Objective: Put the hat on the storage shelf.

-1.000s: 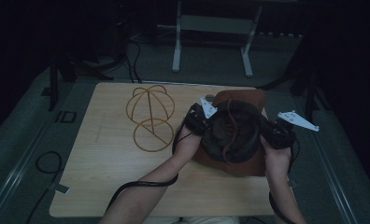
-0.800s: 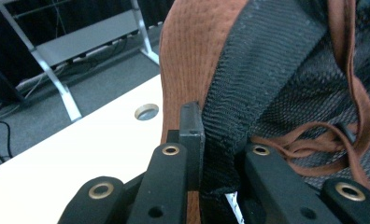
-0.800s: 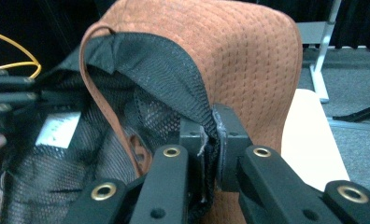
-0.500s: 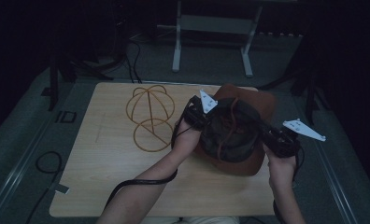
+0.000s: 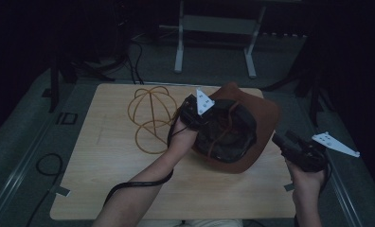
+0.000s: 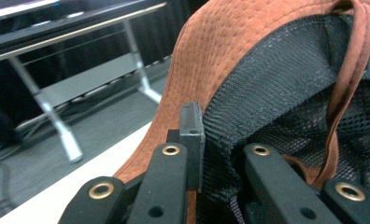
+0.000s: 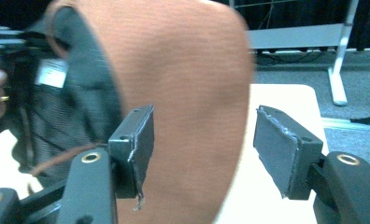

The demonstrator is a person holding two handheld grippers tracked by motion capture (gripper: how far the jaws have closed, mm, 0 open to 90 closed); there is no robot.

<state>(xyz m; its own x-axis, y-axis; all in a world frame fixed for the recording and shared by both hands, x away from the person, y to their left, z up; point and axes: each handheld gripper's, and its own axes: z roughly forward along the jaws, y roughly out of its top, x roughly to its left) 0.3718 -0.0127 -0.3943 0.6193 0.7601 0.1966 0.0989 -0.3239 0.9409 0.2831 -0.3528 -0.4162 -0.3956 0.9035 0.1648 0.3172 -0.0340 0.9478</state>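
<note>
Centrally on the pale wooden table (image 5: 105,189) lies a brown hat (image 5: 252,142), upturned so that its black mesh lining (image 5: 223,137) and a brown cord (image 5: 226,120) face upward. At its left edge, the left gripper (image 5: 195,113) is clamped on the hat: in the left gripper view, its jaws are pressed together on the mesh lining (image 6: 276,93) where it meets the brown brim (image 6: 230,42), the cord (image 6: 346,84) running down just beside them. The right gripper (image 5: 290,144) sits just off the hat's right edge in the high view, held in the person's right hand (image 5: 308,182). Its jaws have just been opening; in the right gripper view, the pads (image 7: 143,140) stand apart with the blurred brim (image 7: 188,93) passing between them, the right-hand pad clear of the fabric. Whether the left-hand pad touches the brim cannot be told. Beside the hat, to its left, a wire frame (image 5: 150,118) of golden hoops stands on the table. A metal stand (image 5: 214,28) occupies the floor beyond the table.
</note>
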